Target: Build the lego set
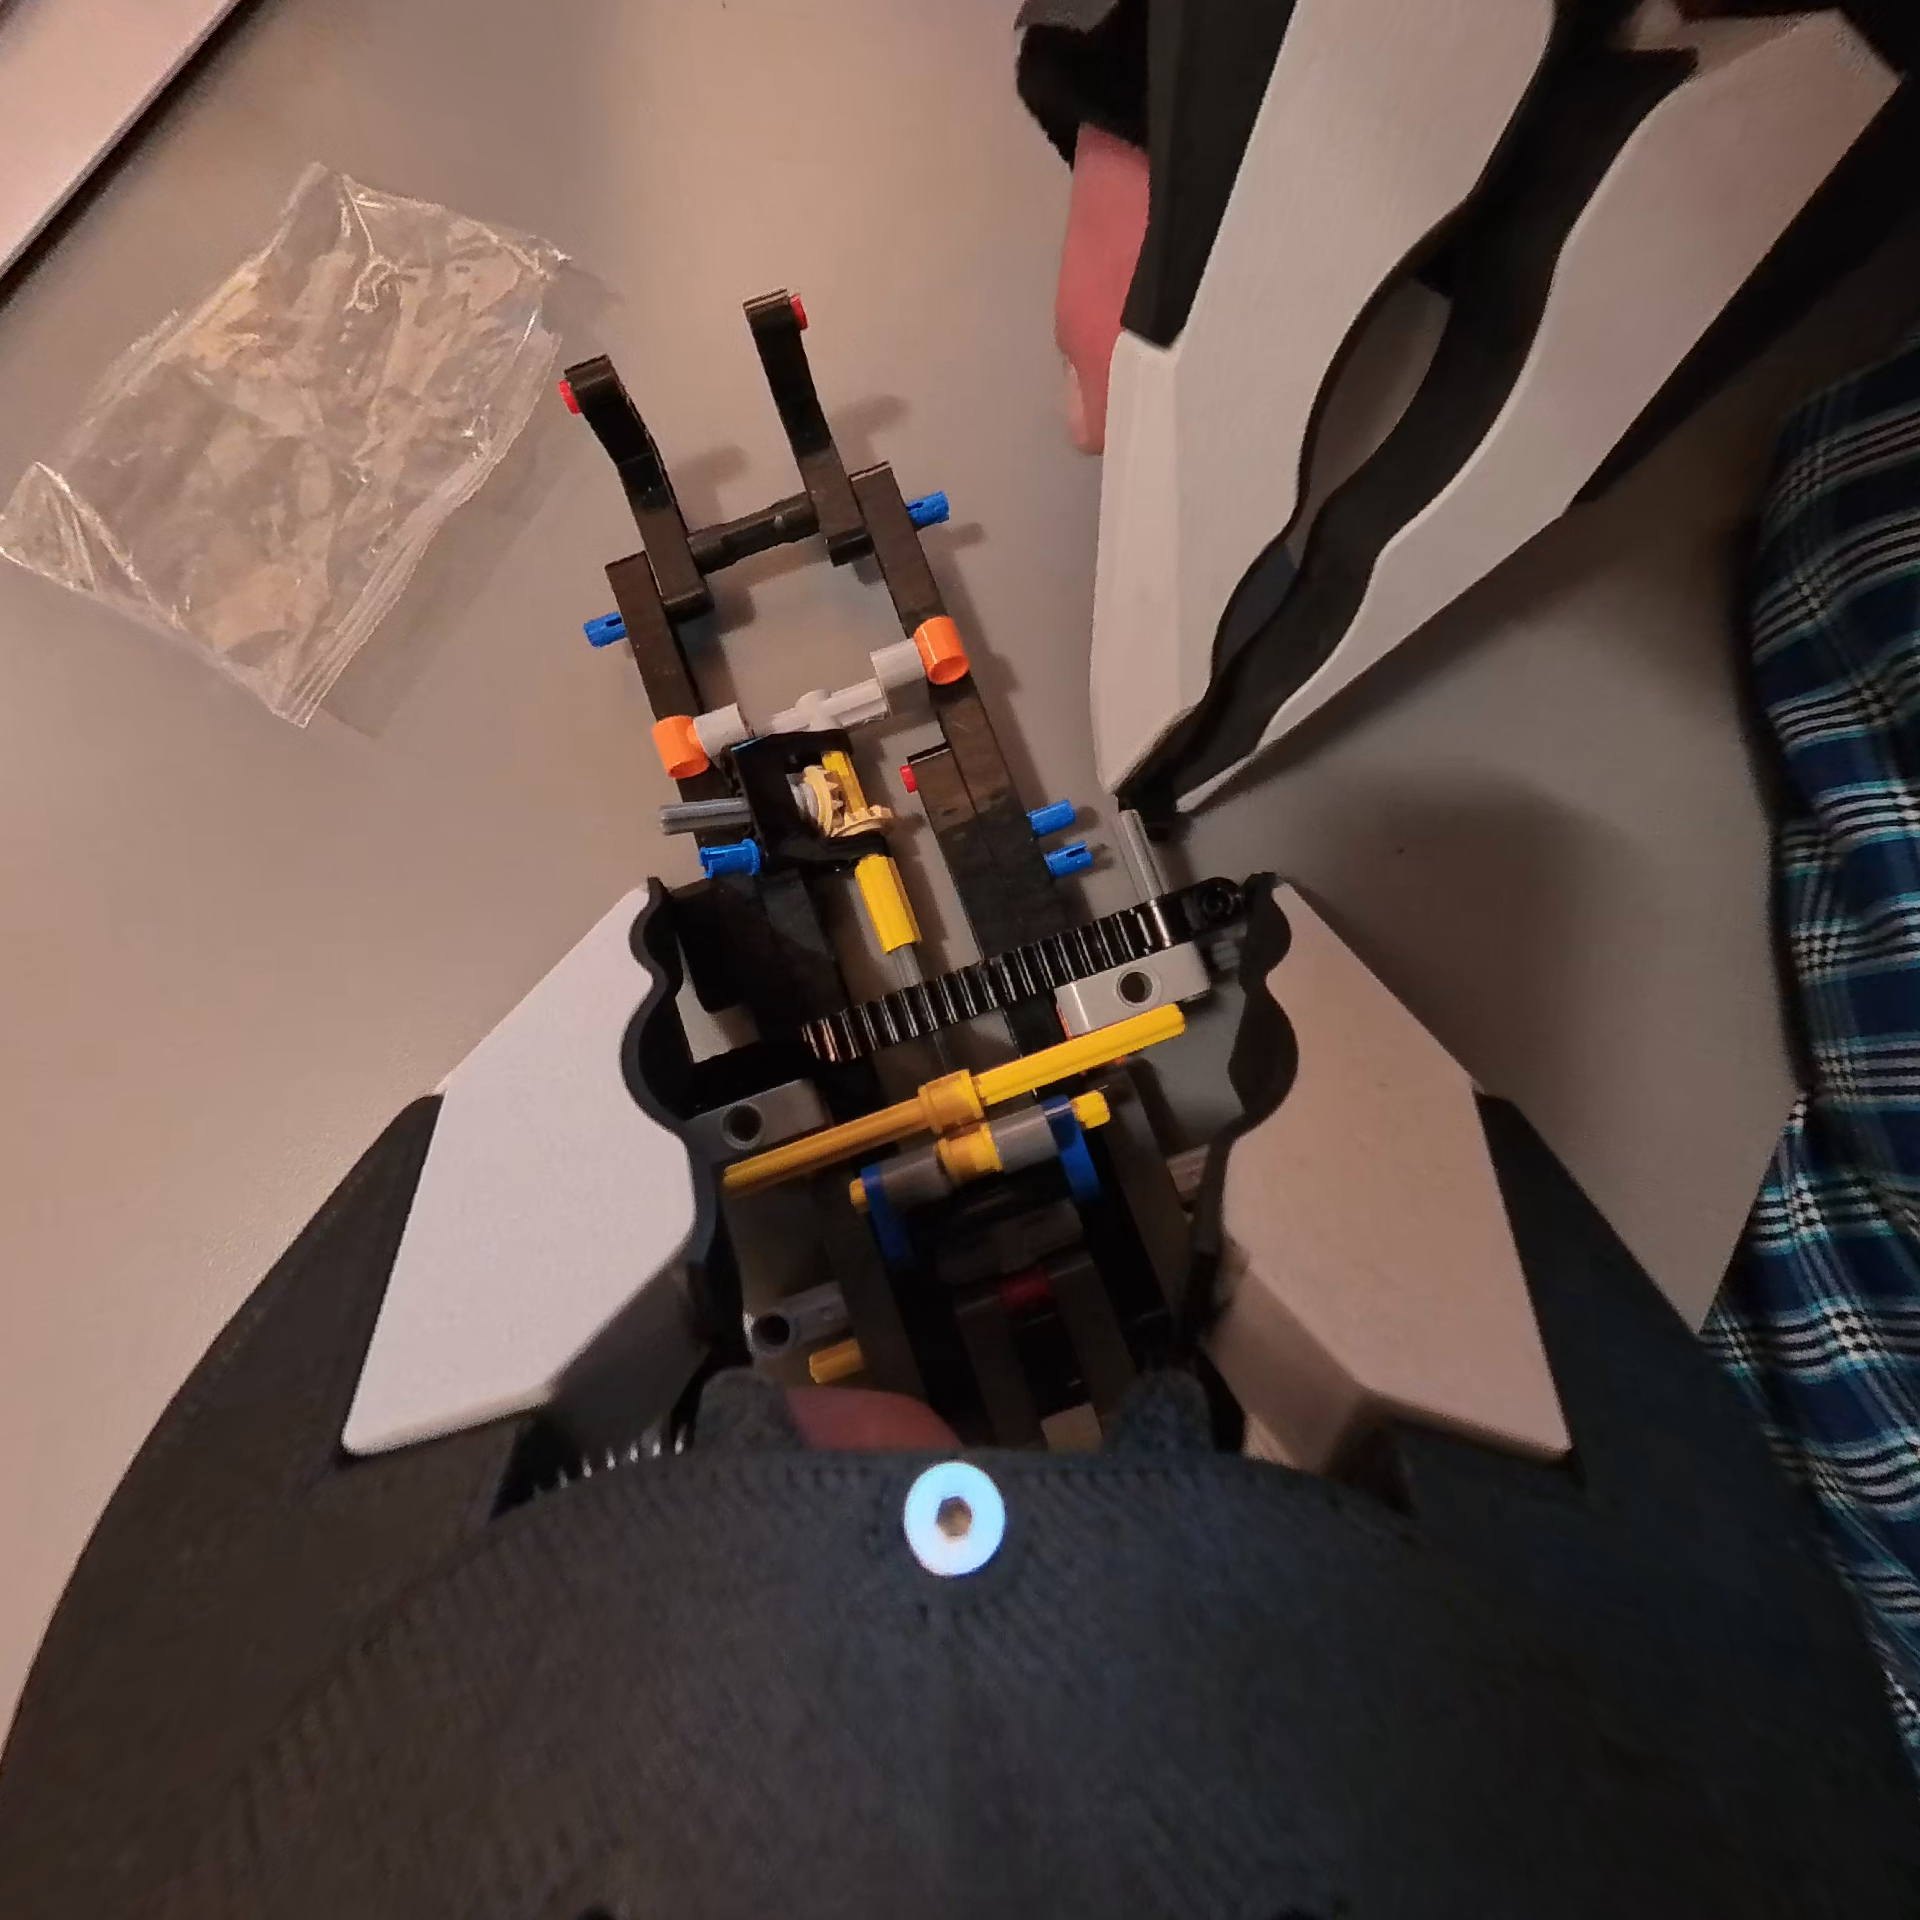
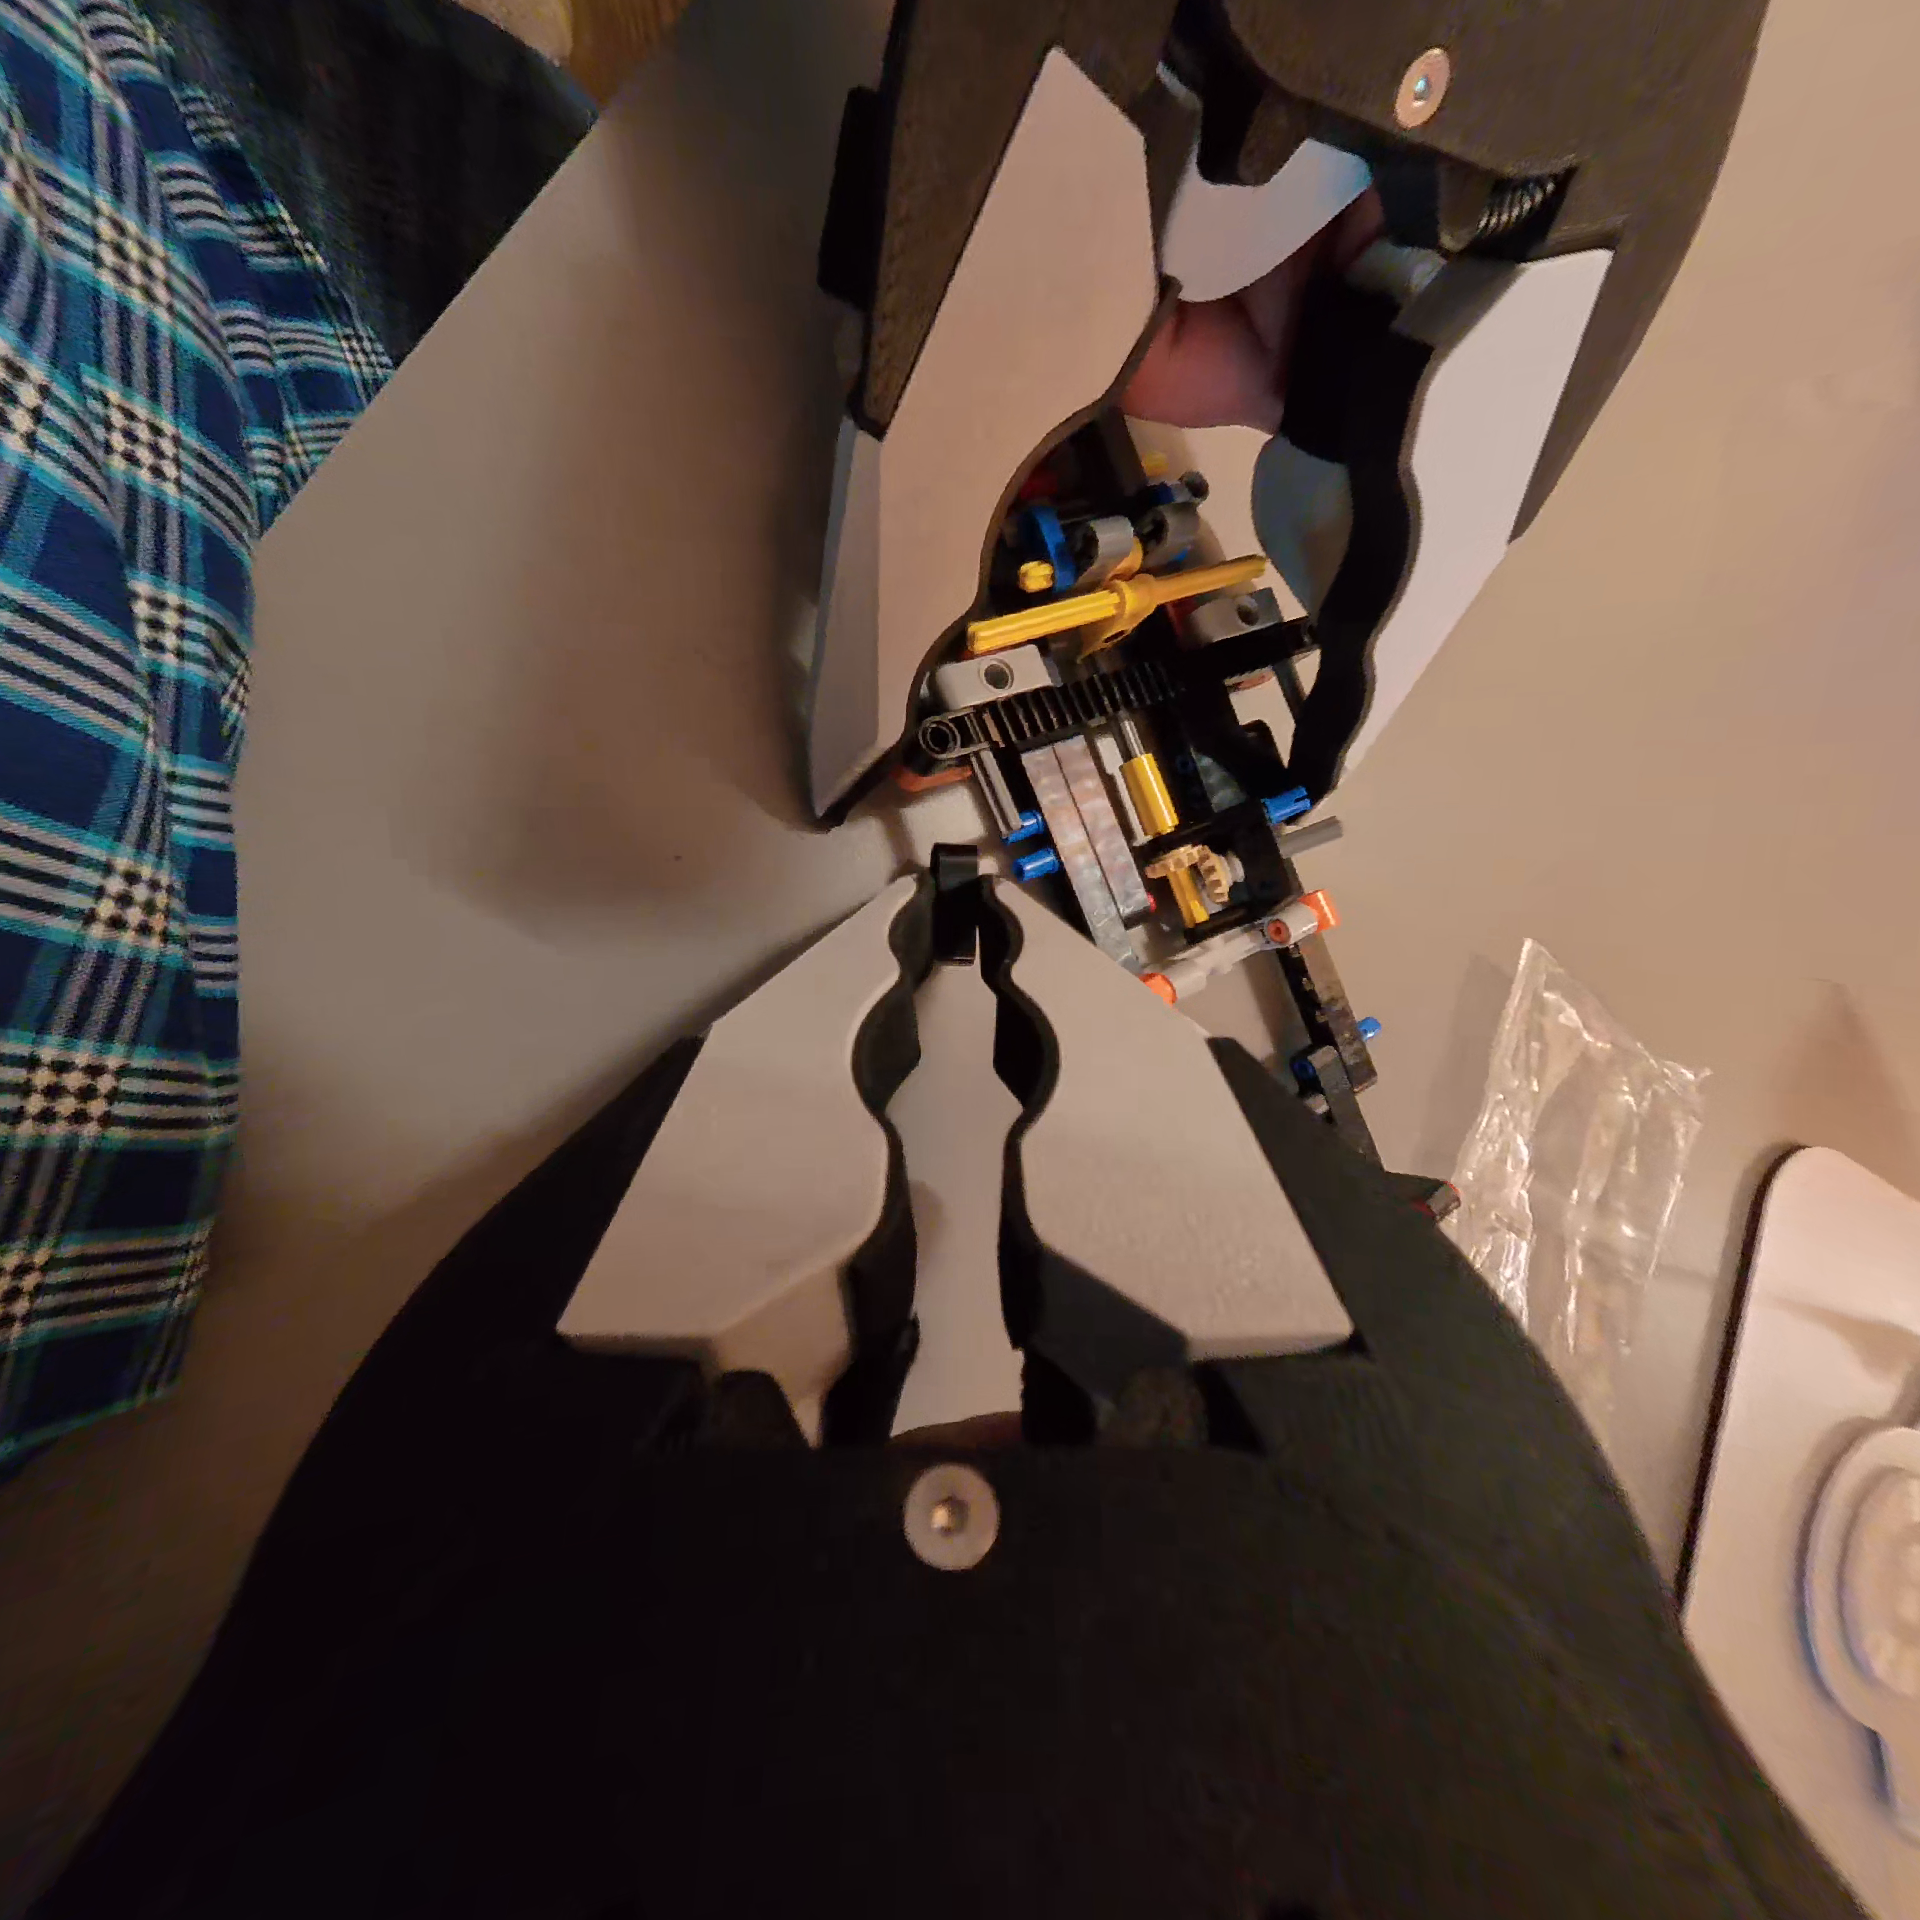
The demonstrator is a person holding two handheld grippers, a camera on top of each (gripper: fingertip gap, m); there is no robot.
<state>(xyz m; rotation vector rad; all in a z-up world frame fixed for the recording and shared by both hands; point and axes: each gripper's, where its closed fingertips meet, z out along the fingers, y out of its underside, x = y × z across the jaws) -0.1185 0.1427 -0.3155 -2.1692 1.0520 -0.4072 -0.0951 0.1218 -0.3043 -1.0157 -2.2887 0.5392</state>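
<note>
A long black Lego Technic chassis [image 1: 810, 644] lies on the beige table, with blue pins, orange connectors, yellow axles [image 1: 1081, 1049] and a black gear rack [image 1: 1039, 971]. My left gripper [image 1: 956, 935] is shut on the near end of the chassis, one finger on each side. My right gripper [image 1: 1143, 816] comes in from the upper right, its tips right beside the chassis near the rack's end. In the right wrist view my right gripper [image 2: 951, 883] is shut on a small black piece [image 2: 954, 904], just short of the rack's end [image 2: 940, 738]. The left gripper [image 2: 1081, 800] clasps the chassis [image 2: 1195, 810] from above.
A crumpled clear plastic bag [image 1: 281, 447] lies left of the chassis; it also shows in the right wrist view [image 2: 1558, 1122]. A white moulded tray [image 2: 1818, 1455] sits at the lower right. A person's plaid sleeve [image 1: 1839, 831] is close on the right, and a thumb [image 1: 1101, 281] rests on the right gripper.
</note>
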